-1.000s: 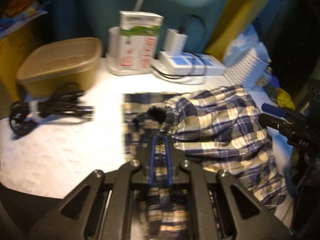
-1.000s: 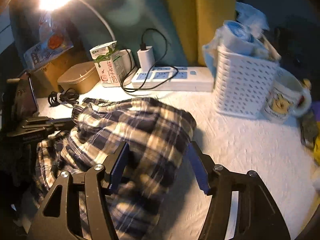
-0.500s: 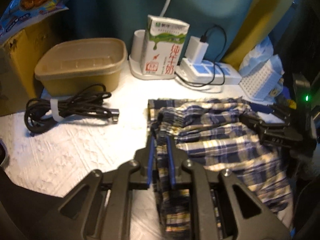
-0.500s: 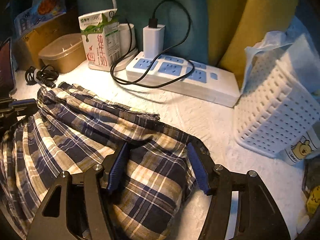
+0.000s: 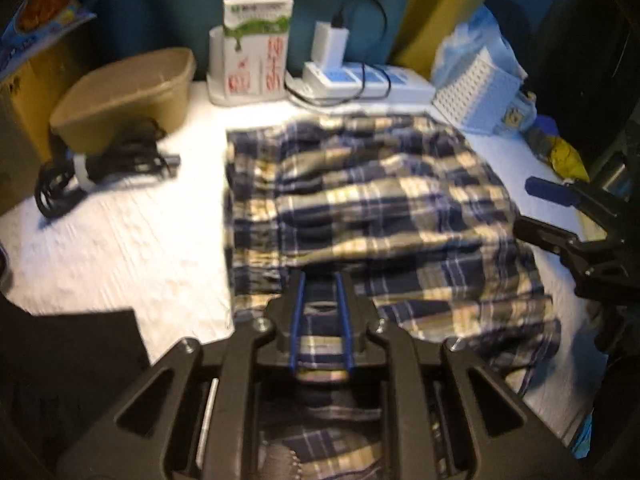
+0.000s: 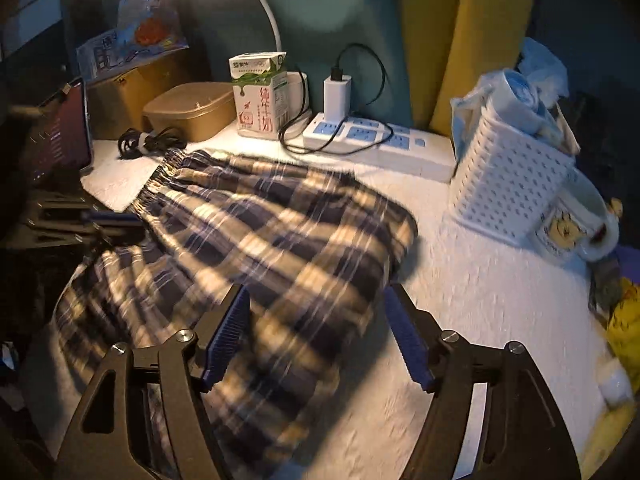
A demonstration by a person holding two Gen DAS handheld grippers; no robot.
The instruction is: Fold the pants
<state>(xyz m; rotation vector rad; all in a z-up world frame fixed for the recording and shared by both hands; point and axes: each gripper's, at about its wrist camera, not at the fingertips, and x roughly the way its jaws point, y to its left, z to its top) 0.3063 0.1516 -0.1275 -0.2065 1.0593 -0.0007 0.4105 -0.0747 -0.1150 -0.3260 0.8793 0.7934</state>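
White textured tabletop (image 6: 480, 300) under lamplight, with the plaid pants (image 6: 260, 248) spread across its middle. Nearest, the left gripper (image 5: 320, 312) stands nearly closed, its jaws having just eased apart, plaid cloth lying between them; whether it is pinched cannot be told. The right gripper (image 6: 316, 332), jaws just widened, straddles the pants' edge, gripping nothing. Risk: dragged cloth could bunch, or sweep the power strip (image 6: 372, 140) behind the pants. The milk carton (image 6: 260, 100) beside it bears red Chinese characters, blurred.

Pants (image 5: 360, 200) lie on the table (image 5: 120, 240), milk carton (image 5: 256, 48) behind.
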